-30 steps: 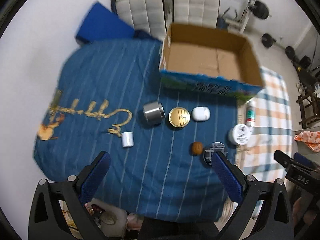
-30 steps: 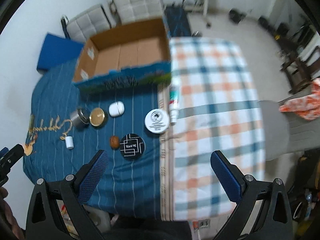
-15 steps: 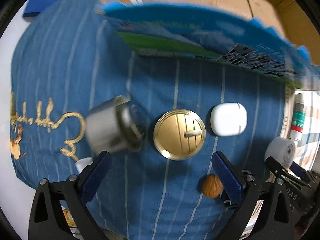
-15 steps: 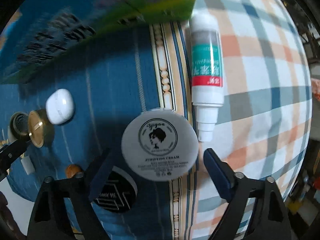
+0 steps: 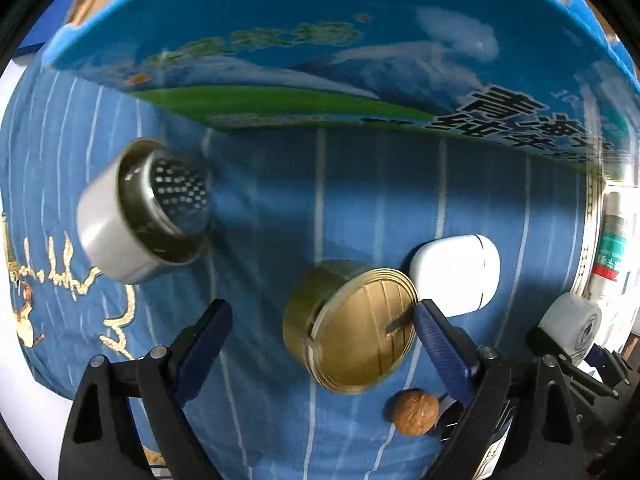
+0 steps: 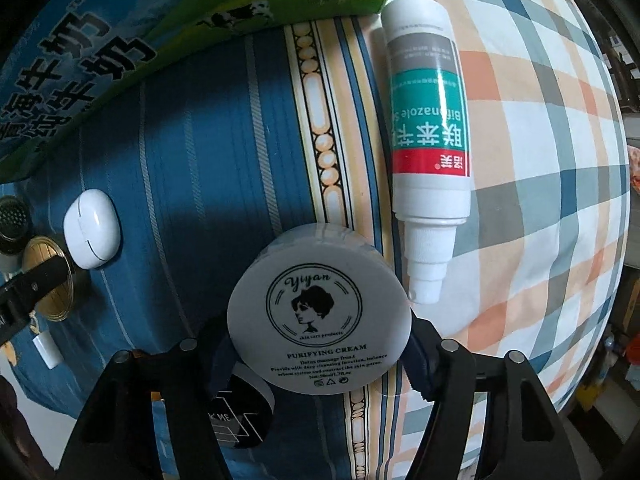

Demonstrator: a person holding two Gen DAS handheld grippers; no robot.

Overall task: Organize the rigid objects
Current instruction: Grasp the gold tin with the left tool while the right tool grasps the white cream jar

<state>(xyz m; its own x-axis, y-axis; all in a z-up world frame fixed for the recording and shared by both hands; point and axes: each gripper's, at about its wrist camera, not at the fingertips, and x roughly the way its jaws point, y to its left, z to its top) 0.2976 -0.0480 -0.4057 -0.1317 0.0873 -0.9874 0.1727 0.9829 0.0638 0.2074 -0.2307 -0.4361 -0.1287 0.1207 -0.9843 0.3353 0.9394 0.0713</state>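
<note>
My right gripper (image 6: 316, 354) is shut on a white cream jar (image 6: 320, 316), one finger on each side; the jar also shows in the left wrist view (image 5: 570, 326). My left gripper (image 5: 322, 330) is open, its fingers either side of a gold round tin (image 5: 350, 326); the right finger touches the tin's lid, the left finger stands apart. A silver strainer cup (image 5: 142, 210) lies on its side at the left. A white earbud case (image 5: 456, 274) lies just right of the tin. A brown walnut (image 5: 414, 412) lies near the right finger.
A blue printed cardboard box (image 5: 320, 64) stands close behind the objects, also in the right wrist view (image 6: 120, 48). A white spray bottle (image 6: 428, 140) lies on the checked cloth. A black round tin (image 6: 236, 416) sits under my right gripper. A small white cap (image 6: 48, 350) lies at the left.
Both grippers have dropped close to the bed. My right gripper has closed on the cream jar. My left gripper has come down around the gold tin.
</note>
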